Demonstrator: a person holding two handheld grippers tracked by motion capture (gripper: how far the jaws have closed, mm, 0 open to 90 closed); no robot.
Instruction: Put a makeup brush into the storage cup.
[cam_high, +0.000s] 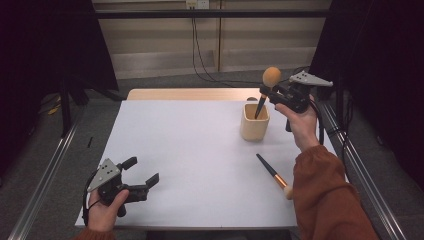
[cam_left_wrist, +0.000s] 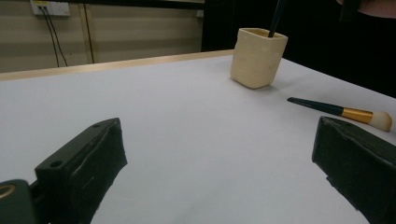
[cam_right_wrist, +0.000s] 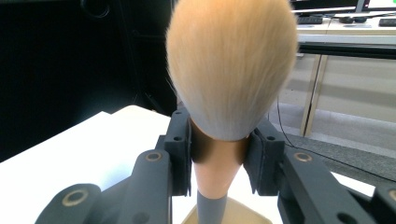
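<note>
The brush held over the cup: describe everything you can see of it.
The large makeup brush has a full, rounded head of peach-orange bristles, a tan ferrule and a dark handle. It stands nearly upright, head up, its handle end down inside the cream cup. The right gripper clamps it just below the bristles.

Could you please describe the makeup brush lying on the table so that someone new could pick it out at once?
Start at the cream holder standing on the white table. Just nearer the person, beside the orange sleeve, lies the flat brush. Unlike the big round brush held upright over the holder in the right gripper, it is slim, dark-handled, with a gold band and pale tip.
</note>
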